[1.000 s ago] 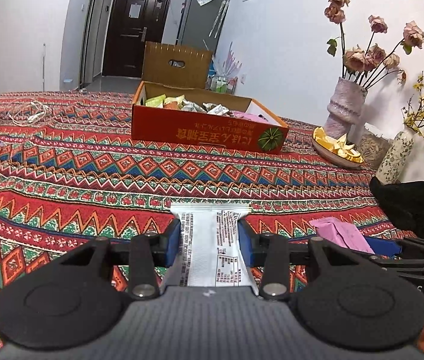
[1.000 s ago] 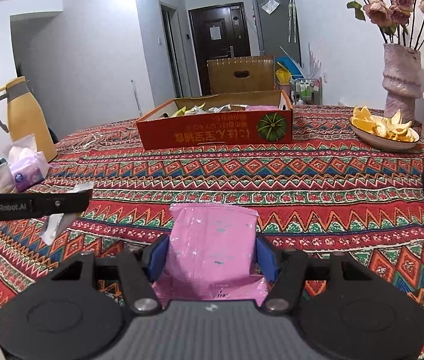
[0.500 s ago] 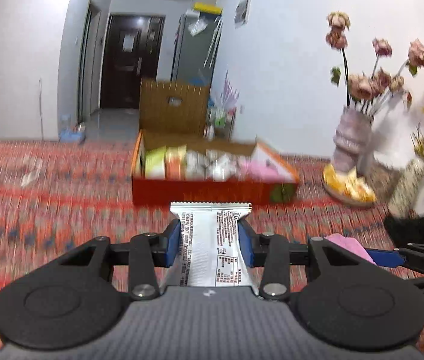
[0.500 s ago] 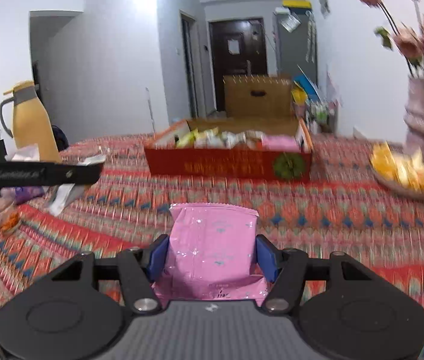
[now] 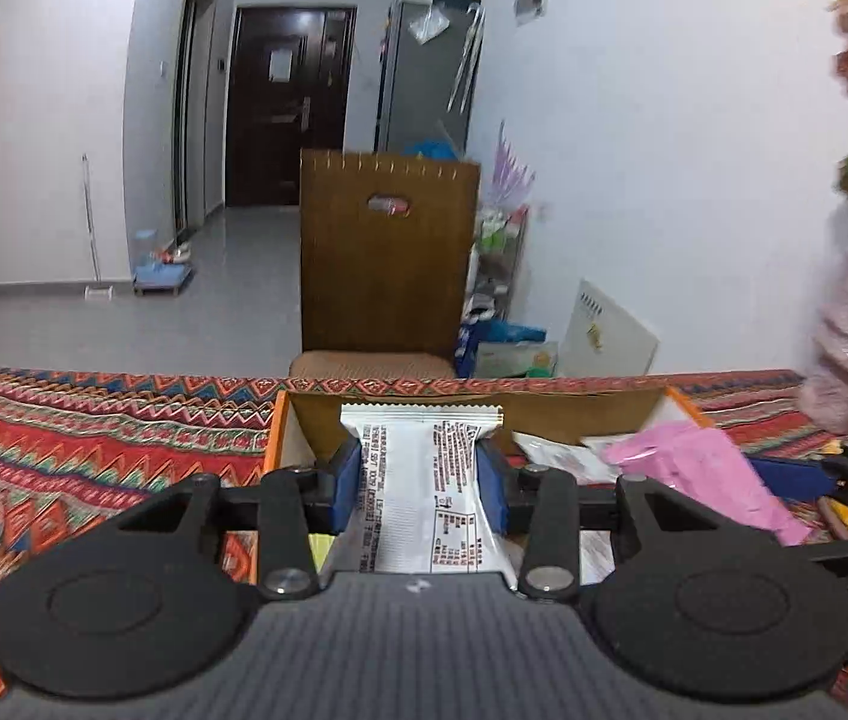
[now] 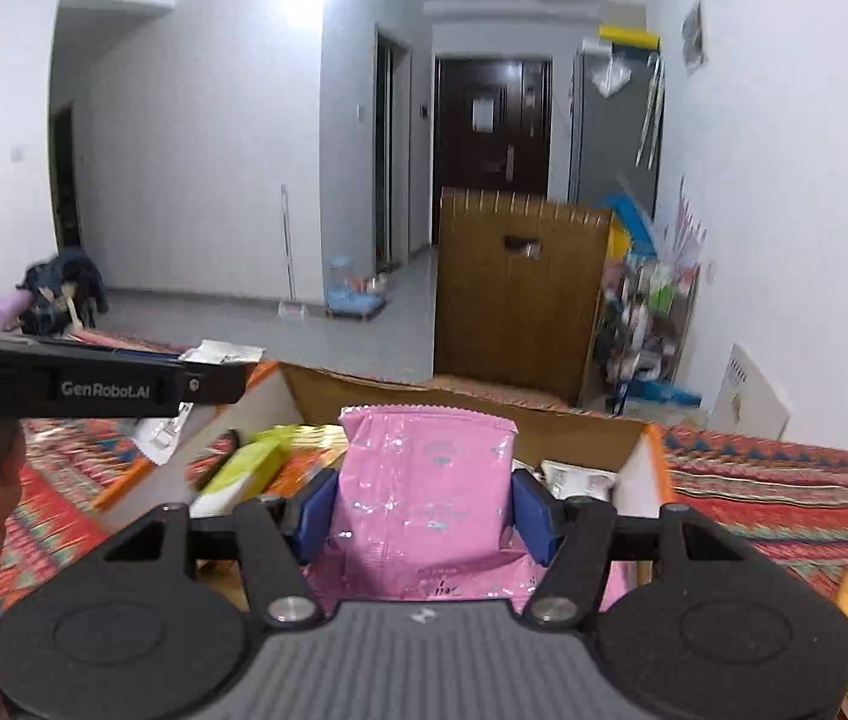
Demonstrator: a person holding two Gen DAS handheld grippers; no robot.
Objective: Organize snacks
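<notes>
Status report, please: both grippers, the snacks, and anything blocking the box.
Left gripper shut on white packet. Right gripper shut on pink packet. Both over the open cardboard box. Nothing seen in the way.

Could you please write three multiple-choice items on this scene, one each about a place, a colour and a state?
1. Where is the left gripper with its white packet?
A. Over the left end of the box
B. Beside the vase
C. Under the table

2. What colour is the packet in the right gripper?
A. Green
B. Pink
C. Blue

3. How do the right gripper's jaws stand?
A. Wide open and empty
B. Shut on a cup
C. Shut on the pink packet

Answers:
1 A, because the left wrist view shows the box's orange left wall and cardboard back wall just past the white packet.
2 B, because the right wrist view shows a pink wrapper between the blue pads.
3 C, because both pads press the sides of the pink packet.
</notes>
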